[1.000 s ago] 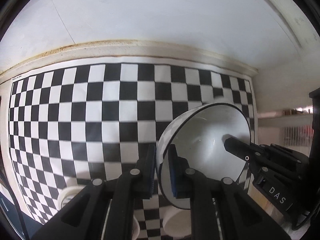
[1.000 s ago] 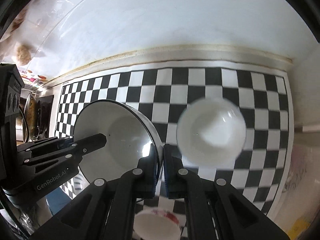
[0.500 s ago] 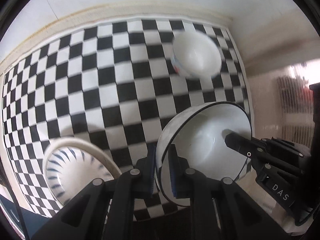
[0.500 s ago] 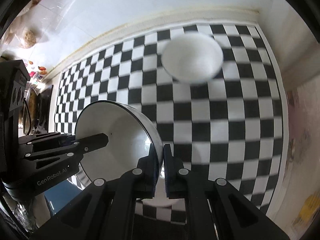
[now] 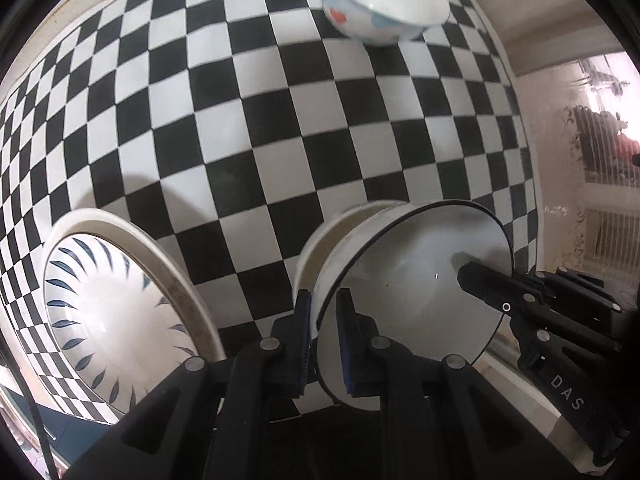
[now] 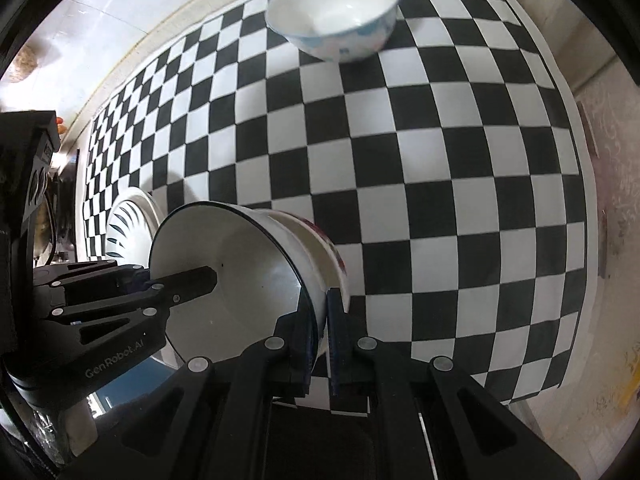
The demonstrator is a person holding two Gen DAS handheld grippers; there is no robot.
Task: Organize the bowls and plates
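Note:
A white enamel bowl with a dark rim (image 5: 416,280) (image 6: 232,276) is held by both grippers on opposite rims. My left gripper (image 5: 323,312) is shut on its near rim; my right gripper (image 6: 319,312) is shut on the other rim. The bowl is low, sitting in or just above a cream bowl with a red pattern (image 5: 320,240) (image 6: 324,248). A white plate with blue leaf marks (image 5: 104,312) (image 6: 128,224) lies to the left. A white bowl with red and blue spots (image 5: 380,4) (image 6: 336,16) stands at the far side.
A black-and-white checkered mat (image 5: 248,120) (image 6: 440,160) covers the table. The table's right edge (image 6: 576,240) runs near a pale floor. A wall edge (image 6: 132,44) lies behind the mat.
Both grippers have tilted and come down toward the table with the enamel bowl. The bowl now overlaps the cream bowl. The plate and spotted bowl have come into view.

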